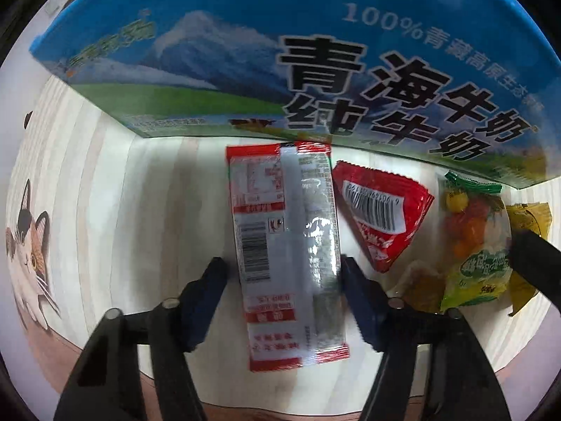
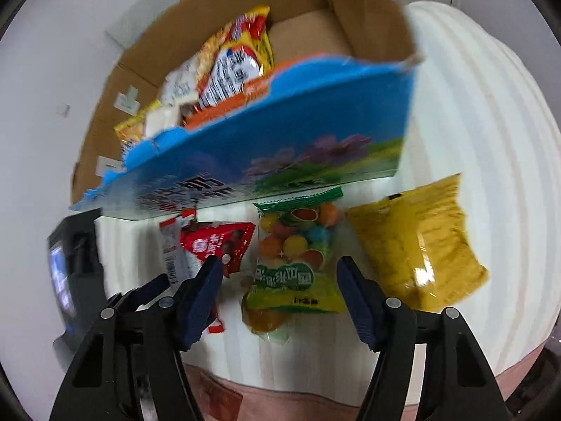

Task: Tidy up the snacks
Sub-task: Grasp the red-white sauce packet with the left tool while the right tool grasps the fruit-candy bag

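In the left wrist view a long red-and-white snack stick packet (image 1: 285, 249) lies on the white table between the open fingers of my left gripper (image 1: 282, 268), which straddles it. Right of it lie a red triangular packet (image 1: 380, 210), a green-and-clear candy bag (image 1: 473, 242) and a yellow packet (image 1: 529, 217). In the right wrist view my right gripper (image 2: 278, 268) is open above the candy bag (image 2: 298, 256), with the red triangular packet (image 2: 217, 242) to its left and the yellow packet (image 2: 417, 242) to its right. The blue milk carton box (image 2: 280, 140) behind holds several snacks (image 2: 231, 66).
The blue box's printed wall (image 1: 315, 56) stands just beyond the snacks. A small jelly cup (image 2: 261, 319) lies near the candy bag. The left gripper's body (image 2: 75, 263) shows at the left of the right wrist view. A cat picture (image 1: 28, 245) marks the table's left.
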A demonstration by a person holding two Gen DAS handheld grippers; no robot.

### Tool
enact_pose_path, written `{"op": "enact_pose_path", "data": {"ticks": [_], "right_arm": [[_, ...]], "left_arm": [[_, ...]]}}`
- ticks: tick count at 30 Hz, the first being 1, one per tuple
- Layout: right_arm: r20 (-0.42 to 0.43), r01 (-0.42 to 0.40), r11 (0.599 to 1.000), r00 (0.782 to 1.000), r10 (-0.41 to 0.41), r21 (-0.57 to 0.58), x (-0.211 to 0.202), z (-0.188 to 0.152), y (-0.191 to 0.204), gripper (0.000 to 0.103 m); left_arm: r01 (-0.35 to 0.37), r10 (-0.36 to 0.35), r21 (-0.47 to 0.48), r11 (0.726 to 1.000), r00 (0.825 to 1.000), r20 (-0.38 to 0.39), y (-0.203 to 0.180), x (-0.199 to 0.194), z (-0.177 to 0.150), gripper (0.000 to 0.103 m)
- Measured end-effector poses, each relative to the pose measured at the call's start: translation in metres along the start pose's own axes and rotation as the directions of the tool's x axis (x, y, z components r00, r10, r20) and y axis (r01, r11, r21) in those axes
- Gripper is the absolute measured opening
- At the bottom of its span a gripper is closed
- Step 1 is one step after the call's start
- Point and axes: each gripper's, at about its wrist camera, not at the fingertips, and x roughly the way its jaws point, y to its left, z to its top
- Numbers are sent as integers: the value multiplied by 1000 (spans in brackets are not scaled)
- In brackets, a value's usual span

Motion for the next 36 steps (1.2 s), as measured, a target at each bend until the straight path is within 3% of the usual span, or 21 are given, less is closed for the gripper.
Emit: {"op": "enact_pose_path", "data": {"ticks": [6,7,8,12,21,27,36], "right_arm": [[-52,73,997,996,-72,18,39,4,-1,70],[-40,83,997,996,-83,5,41,3,1,69],[-25,97,995,995,-98,-11,41,1,3,59],[-13,111,993,994,-111,-48,37,-10,8,55],[-62,106,989,992,-113,-106,22,-78,-1,54],[-98,115,988,987,-125,-103,24,-124,-6,54],[-112,117,992,986,-122,-54,41,-137,-6,56]], "left_arm": [[3,-3,-21,1000,1000,3,21,-2,-17,53],[4,-4,-22,1000,1000,-1,25,-3,-21,53],[3,-3,-21,1000,1000,-4,28,-3,-26,53],[6,-6,-11,1000,1000,-27,38,-3,-54,53],[3,-3,7,1000,998,-57,55,2,-92,53],[-2,2,10,1000,998,-56,53,10,-91,53],[-7,9,24,1000,996,-90,50,37,-83,55]]}}
